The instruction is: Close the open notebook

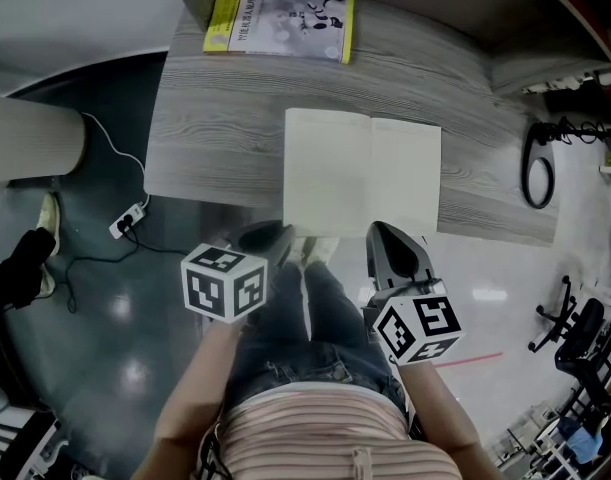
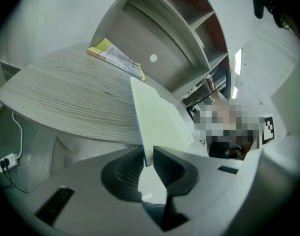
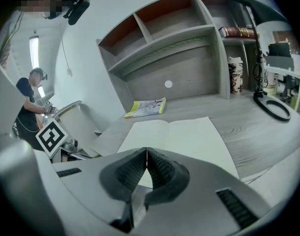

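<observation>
Notebook: the open cream-paged notebook (image 1: 363, 173) lies flat on the grey wood-grain worktop (image 1: 215, 108), close to the front edge and straight ahead of the person.
Long axis: its spine runs away from the person, front to back, so one leaf lies to each side of it.
Left claw: the left claw (image 2: 147, 155) is slightly spread. The near-left corner of the notebook shows in the narrow gap between its jaws, and a sliver of space still shows beside the page.
Right claw: the right claw (image 3: 146, 152) is pressed together on nothing. It hangs just off the notebook's near edge, below the right leaf.
Nearer claw: the left one, already at the corner it would lift.
Coming move: probably a pinch on that corner, then a swing of the left leaf up and rightward over the spine onto the right leaf.
Elsewhere: a yellow-edged printed booklet (image 1: 280, 16) lies well apart at the back of the worktop.
</observation>
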Available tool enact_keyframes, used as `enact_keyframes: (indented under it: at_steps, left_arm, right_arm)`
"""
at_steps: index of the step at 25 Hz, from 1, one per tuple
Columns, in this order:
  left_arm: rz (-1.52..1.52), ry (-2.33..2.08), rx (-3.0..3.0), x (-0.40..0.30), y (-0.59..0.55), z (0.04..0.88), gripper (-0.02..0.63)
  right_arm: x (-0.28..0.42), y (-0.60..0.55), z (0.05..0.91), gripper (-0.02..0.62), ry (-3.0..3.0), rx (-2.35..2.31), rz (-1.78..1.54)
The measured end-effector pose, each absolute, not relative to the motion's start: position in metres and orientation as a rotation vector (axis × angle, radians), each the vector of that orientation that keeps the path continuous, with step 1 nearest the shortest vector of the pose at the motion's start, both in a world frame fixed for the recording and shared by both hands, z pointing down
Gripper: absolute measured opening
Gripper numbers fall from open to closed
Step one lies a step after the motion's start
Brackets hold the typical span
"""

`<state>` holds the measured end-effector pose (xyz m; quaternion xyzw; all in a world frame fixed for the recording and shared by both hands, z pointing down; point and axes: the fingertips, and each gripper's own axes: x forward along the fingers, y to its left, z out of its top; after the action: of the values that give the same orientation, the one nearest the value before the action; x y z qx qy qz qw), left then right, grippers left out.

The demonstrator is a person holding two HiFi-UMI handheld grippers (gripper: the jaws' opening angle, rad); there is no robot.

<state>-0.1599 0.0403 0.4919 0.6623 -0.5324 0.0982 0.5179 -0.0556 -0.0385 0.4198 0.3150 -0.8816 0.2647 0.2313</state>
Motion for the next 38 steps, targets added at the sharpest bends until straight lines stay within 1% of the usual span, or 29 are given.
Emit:
enact_keyframes:
  at_steps: [16,38]
  left_arm:
    - [0.241,-1.285,1.658,-0.156,0.038,0.466,0.054]
    - [0.264,-1.288,1.748,-0.145,0.031,0.435,0.048]
  right_arm:
    - [-0.051,-0.025,0.409,0.008,-2.442,0.899,0.707]
    - [-0.027,-0.019,0.400,0.009,-2.434,1.001,0.689]
